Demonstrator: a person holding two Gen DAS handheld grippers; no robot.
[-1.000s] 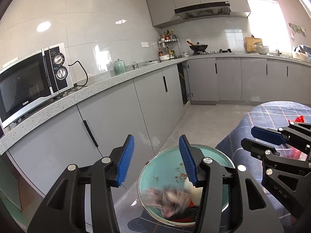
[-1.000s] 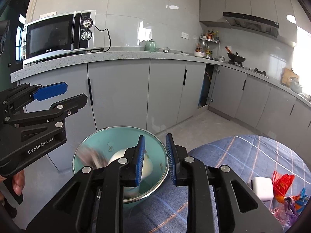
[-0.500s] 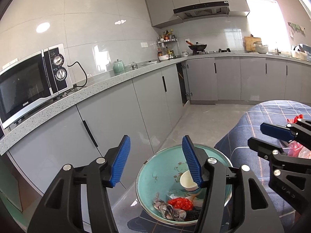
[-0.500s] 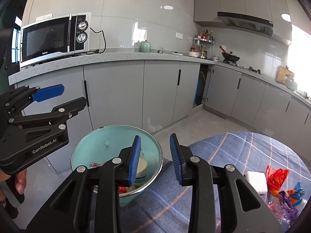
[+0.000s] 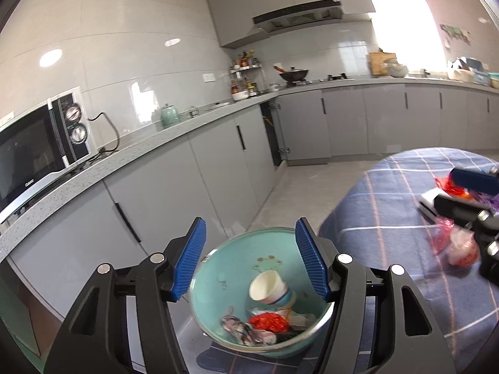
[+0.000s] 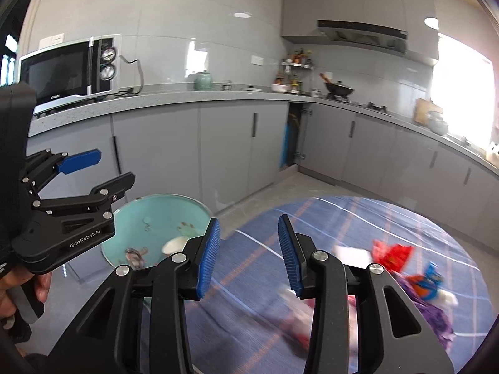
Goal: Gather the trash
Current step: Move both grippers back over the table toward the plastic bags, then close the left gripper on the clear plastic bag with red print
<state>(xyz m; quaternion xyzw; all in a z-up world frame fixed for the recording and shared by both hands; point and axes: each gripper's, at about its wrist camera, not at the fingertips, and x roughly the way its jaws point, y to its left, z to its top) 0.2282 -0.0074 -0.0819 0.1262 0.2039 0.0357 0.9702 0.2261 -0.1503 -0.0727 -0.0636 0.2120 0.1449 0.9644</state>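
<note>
Grey kitchen cabinets (image 6: 227,152) run along two walls beneath a speckled counter (image 5: 131,152) that carries a microwave (image 6: 68,71) and a pale green kettle (image 5: 170,116), with a wok (image 5: 293,75) on the stove farther along. Nearer the cameras stands a round worktop covered by a blue checked cloth (image 6: 358,218). At its edge sits a turquoise bowl (image 5: 237,261), holding a white paper cup (image 5: 268,286) lying on its side, a crumpled red wrapper (image 5: 269,322) and other scraps of trash. Left tool (image 5: 249,258): jaws wide apart, empty, poised above the bowl. Right tool (image 6: 248,254): jaws apart, empty, over the cloth, to the right of the bowl. Loose trash on the cloth near the right tool: a red wrapper (image 6: 393,254), a blue-and-orange wrapper (image 6: 428,283), a purple piece (image 6: 436,318) and a white pack (image 6: 351,254), all blurred.
</note>
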